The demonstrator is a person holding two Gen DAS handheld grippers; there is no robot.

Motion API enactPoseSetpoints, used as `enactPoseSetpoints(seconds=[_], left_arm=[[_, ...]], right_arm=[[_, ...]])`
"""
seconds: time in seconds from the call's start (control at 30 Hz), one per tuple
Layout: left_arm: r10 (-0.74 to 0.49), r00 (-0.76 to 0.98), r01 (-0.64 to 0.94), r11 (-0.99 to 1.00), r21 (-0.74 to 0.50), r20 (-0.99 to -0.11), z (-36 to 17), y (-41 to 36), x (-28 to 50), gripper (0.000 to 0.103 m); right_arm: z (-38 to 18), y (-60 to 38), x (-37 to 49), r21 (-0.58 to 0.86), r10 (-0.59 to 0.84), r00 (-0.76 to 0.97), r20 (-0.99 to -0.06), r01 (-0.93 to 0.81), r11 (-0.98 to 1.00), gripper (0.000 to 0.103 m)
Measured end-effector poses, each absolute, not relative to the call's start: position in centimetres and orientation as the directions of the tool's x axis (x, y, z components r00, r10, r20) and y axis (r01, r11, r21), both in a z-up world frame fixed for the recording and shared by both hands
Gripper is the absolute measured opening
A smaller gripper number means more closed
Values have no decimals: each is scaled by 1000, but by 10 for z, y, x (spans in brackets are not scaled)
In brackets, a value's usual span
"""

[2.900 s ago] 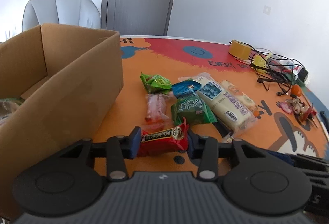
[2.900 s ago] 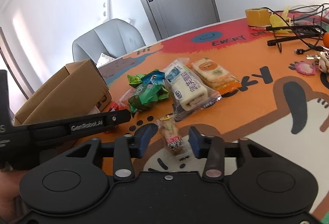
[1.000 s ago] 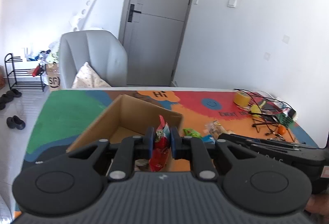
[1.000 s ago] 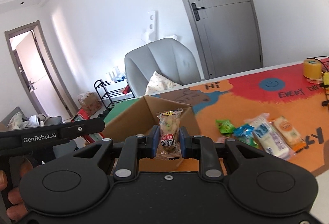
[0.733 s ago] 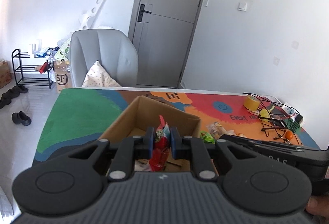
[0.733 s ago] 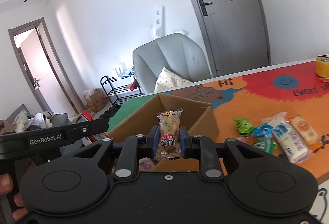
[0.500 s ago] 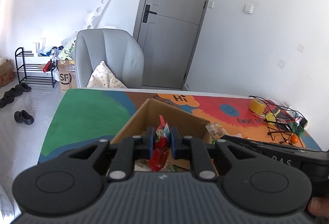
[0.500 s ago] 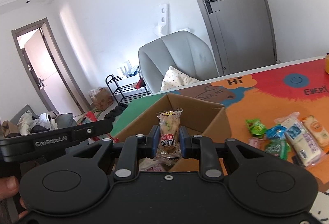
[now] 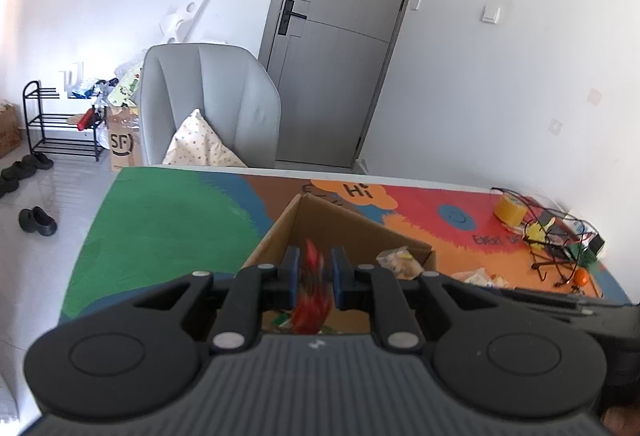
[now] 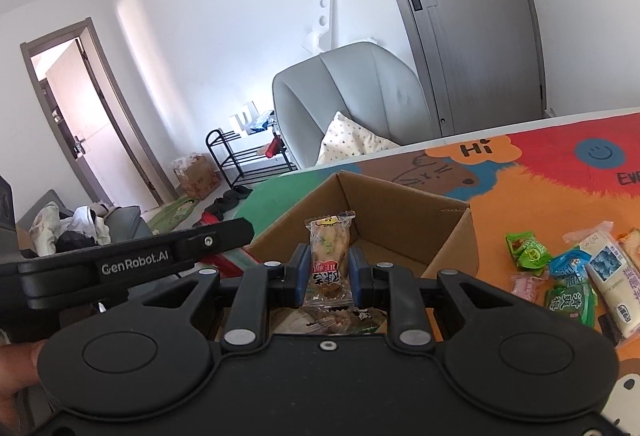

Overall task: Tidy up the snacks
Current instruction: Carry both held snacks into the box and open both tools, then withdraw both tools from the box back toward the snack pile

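Observation:
An open cardboard box (image 9: 340, 220) (image 10: 404, 212) stands on the colourful table mat. My left gripper (image 9: 313, 274) is above the box. Its pads stand slightly apart and a blurred red snack packet (image 9: 311, 296) is slipping down between them toward the box. My right gripper (image 10: 329, 276) is shut on a clear-wrapped brown snack (image 10: 328, 260), held upright above the box's near side. Several snacks lie inside the box (image 10: 332, 318). Loose snacks lie on the mat to the right: green packets (image 10: 526, 250), a blue one (image 10: 570, 266) and a long white pack (image 10: 612, 276).
A grey chair (image 9: 208, 104) with a pillow stands behind the table. A tape roll (image 9: 508, 208), cables and small items (image 9: 560, 240) lie at the far right. The left gripper's body (image 10: 132, 260) crosses the right wrist view at left.
Both grippers have moved a little further over the box. The left gripper's jaws have opened slightly and the red packet, held still before, is now blurred and sliding down.

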State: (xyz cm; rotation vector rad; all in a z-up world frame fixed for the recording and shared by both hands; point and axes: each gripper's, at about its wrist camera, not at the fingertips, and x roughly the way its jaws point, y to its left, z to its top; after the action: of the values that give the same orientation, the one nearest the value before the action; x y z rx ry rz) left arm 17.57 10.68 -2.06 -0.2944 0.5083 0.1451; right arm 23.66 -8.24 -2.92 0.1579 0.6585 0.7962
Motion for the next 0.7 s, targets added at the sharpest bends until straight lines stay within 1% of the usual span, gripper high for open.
enactPoseSetpoints(seconds=[0.13,0.33,0.37,0.4,0.43,0.47,0.5,0.53,0.57,0.6,0.63,0.7], left_arm=[[44,871,-194,946,-258,-490,-23,106,182,15],[55,862,-210,944,-256,-503,-27,106,183,19],[55,859,-213,942,-258,-508,-27,107,182,19],[59,856,-219,941,-257,-513,-27,108,182,22],[66,853,-227,940,-254,-517,-28,108,180,24],[73,851,-233,940,-249,-520,-28,108,179,29],[79,849,-238,940,-245,-523,-29,107,178,33],[83,846,-243,939,-242,-526,-29,107,178,35],[85,845,-247,938,-244,-528,-29,107,177,41],[84,845,-248,937,-247,-529,-29,107,177,48],[86,846,-249,936,-248,-527,-28,106,176,52],[99,847,-254,938,-234,-521,-27,101,174,70]], right_arm=[[-31,-82,239,367,693,519,-499,-598,712,22],[-31,-83,240,367,684,524,-507,-587,722,24],[-30,-83,240,373,688,522,-504,-586,719,25],[-30,-83,241,380,692,521,-499,-587,715,28],[-30,-85,241,384,693,523,-497,-583,716,36],[-30,-86,241,387,693,528,-491,-581,716,39],[-29,-88,240,387,694,533,-485,-580,716,39],[-29,-90,239,388,693,535,-483,-579,717,40],[-28,-92,239,390,693,537,-481,-577,718,42],[-28,-94,239,391,691,541,-479,-574,720,43],[-28,-97,238,389,687,548,-477,-569,724,47],[-28,-104,239,388,678,561,-475,-558,733,51]])
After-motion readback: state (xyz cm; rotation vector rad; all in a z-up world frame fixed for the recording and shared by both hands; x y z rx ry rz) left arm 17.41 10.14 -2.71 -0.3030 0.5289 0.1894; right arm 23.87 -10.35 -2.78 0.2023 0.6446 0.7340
